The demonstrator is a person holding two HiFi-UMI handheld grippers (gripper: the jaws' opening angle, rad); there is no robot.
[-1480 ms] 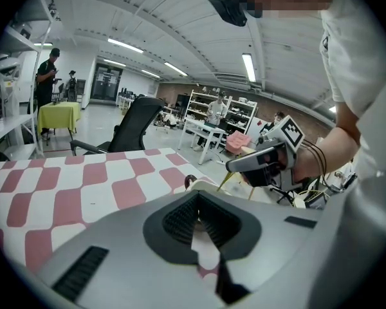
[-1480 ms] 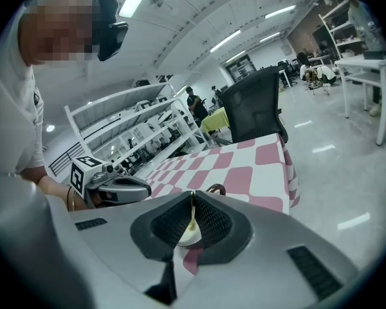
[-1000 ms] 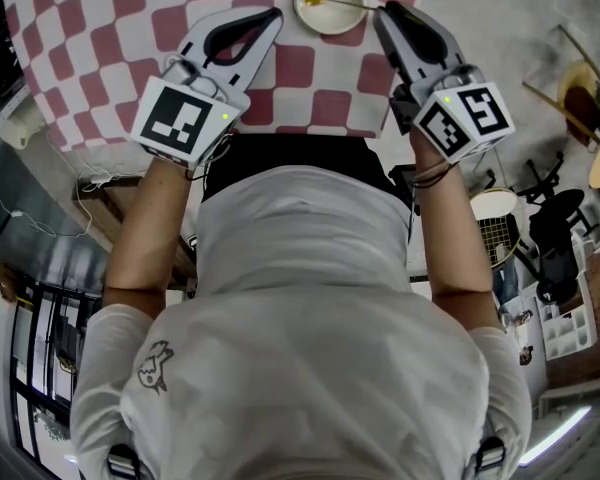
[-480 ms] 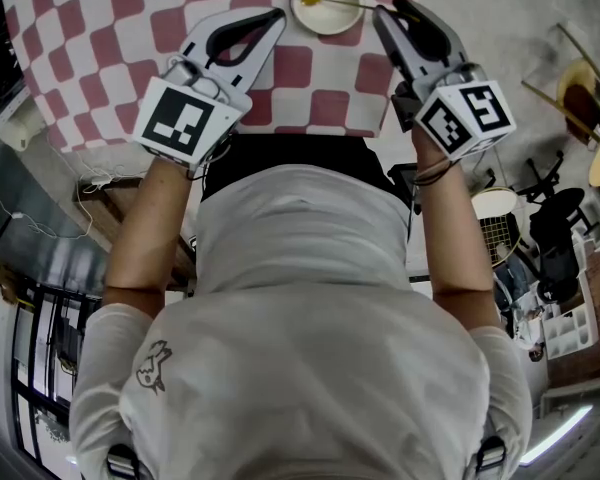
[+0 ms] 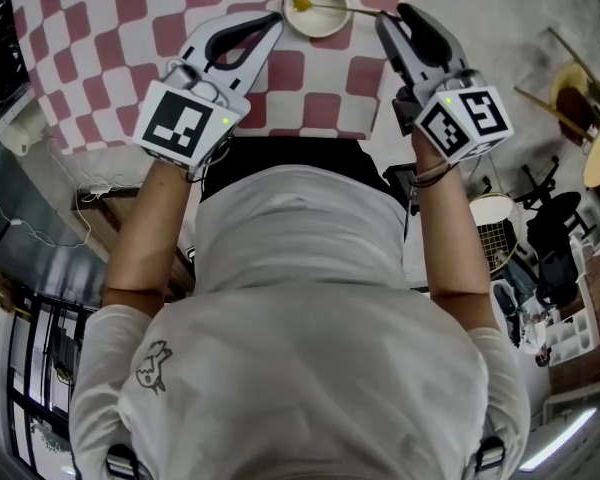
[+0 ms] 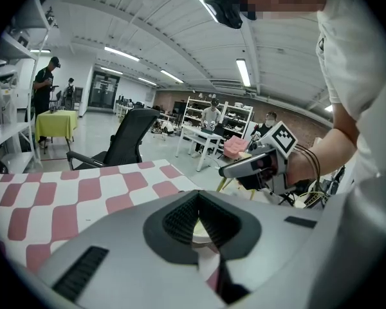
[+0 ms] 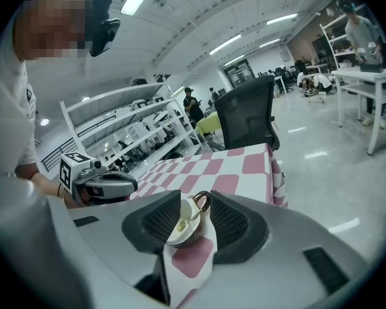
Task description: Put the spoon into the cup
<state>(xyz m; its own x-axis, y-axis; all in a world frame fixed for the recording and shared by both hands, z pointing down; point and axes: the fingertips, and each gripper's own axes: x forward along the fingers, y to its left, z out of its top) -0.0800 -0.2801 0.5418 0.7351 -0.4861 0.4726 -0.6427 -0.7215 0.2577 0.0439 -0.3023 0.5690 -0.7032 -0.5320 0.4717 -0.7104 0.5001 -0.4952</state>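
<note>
The person's right gripper (image 5: 396, 11) is held over the tabletop with its jaws parted and nothing clamped between them. In the right gripper view, a round cream-white cup (image 5: 330, 22) with a brownish loop handle shows through the gap between the jaws.

A slim spoon with a yellow bowl and thin golden handle (image 5: 335, 7) lies in that cup. Seen from the head view, its long axis runs left to right. The yellow bowl sits inside the cup on its left side. The handle points right, crossing the rim and sticking out towards the right gripper. The handle's end comes just beside the tip of that gripper's inner jaw, and no view shows whether the two touch.

On the cup's other side, the left gripper (image 5: 273, 16) has its jaws closed tip to tip and holds nothing. Its tip is just beside the cup's left rim, and the left gripper view shows a sliver of the cup through the opening behind the joined tips.

The cup stands on a red-and-white checked cloth (image 5: 130, 28) that covers the tabletop and drapes over the near edge in front of the person. A black office chair (image 7: 248, 118) stands at the table's far side.
</note>
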